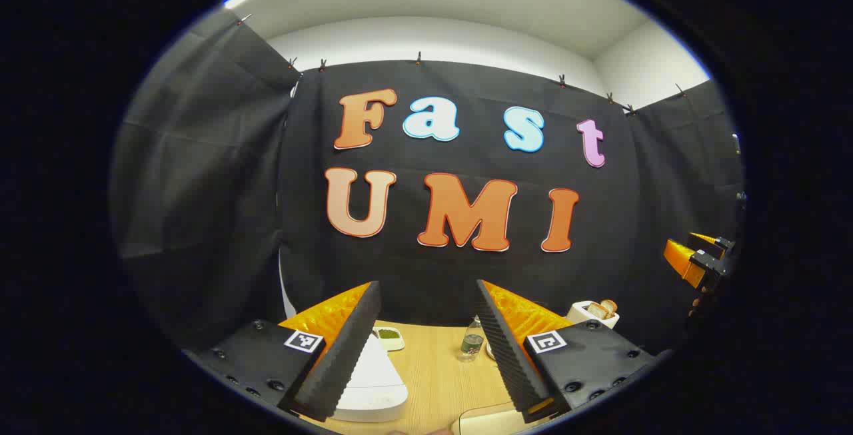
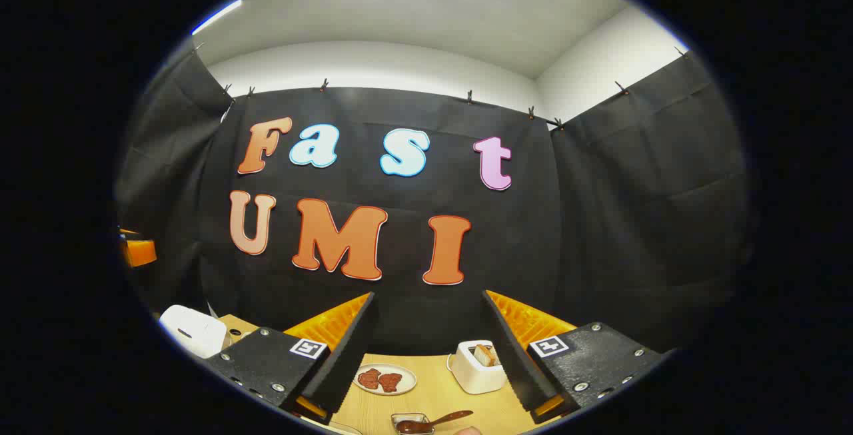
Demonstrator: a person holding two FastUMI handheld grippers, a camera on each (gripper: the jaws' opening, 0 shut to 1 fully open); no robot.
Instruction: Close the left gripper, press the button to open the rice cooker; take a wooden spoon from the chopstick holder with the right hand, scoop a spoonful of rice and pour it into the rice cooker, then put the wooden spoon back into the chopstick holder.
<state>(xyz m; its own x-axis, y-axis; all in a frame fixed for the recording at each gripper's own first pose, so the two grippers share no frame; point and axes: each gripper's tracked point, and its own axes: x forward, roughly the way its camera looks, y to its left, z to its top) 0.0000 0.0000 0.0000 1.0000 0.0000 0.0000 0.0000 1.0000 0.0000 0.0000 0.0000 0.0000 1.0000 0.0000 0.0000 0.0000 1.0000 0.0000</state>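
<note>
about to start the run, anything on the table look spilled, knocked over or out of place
Nothing stands out. The white rice cooker sits shut and level on the table, the bottle stands upright, the toaster is upright with bread in it, and the plate lies flat. No spill shows. Both grippers hover open above the table.

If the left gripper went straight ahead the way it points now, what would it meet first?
Probably nothing close: the open left gripper points above the table, toward the booth wall. The rice cooker and small bottle sit lower; depth is unclear.
</note>
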